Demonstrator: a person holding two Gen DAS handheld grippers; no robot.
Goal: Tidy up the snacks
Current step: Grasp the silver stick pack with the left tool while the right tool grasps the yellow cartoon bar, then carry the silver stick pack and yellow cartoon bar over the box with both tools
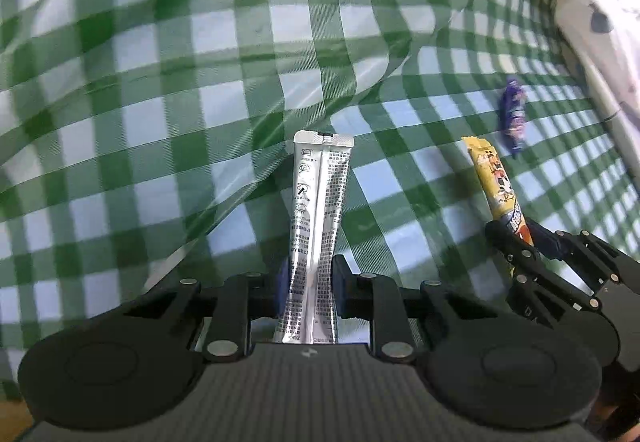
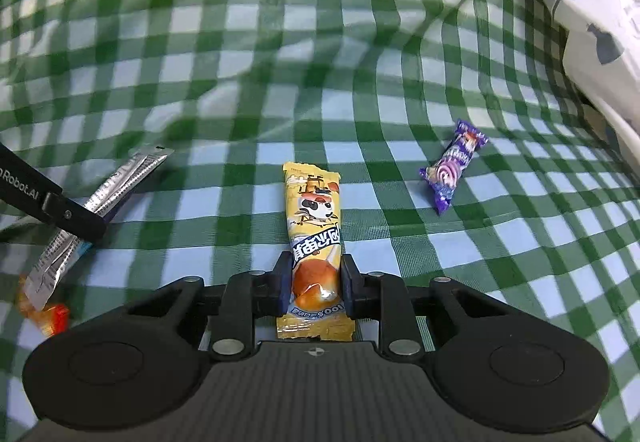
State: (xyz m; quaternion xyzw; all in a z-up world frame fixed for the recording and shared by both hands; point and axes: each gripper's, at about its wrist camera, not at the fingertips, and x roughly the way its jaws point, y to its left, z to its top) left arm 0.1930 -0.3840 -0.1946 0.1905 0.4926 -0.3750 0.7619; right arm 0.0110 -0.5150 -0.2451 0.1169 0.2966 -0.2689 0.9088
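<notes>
With both snack packets caught at once, the picking-up step looks to be in hand. The left hand-held gripper (image 1: 308,284) is clenched on the lower part of a silver stick sachet (image 1: 316,210), its blue pads pressing the foil from both sides while the sachet's far end points away over the green checked cloth (image 1: 160,122). The right hand-held gripper (image 2: 316,282) grasps a yellow snack bar (image 2: 314,226) near its printed near end, the rest of the bar lying flat on the cloth. A purple wrapped candy (image 2: 454,166) rests loose, near the bar and toward the side where a white patterned fabric (image 2: 592,2) borders the cloth. A small orange wrapper (image 2: 48,316) lies just beside the sachet's near end in the right wrist view.

No box or tray shows, so where the snacks belong cannot be told. The next move likely calls for lifting both packets clear without dragging the wrinkled cloth, holding the thin foil firmly so that it does not slip, then carrying them to one gathering spot; the purple candy and orange wrapper remain to be collected.
</notes>
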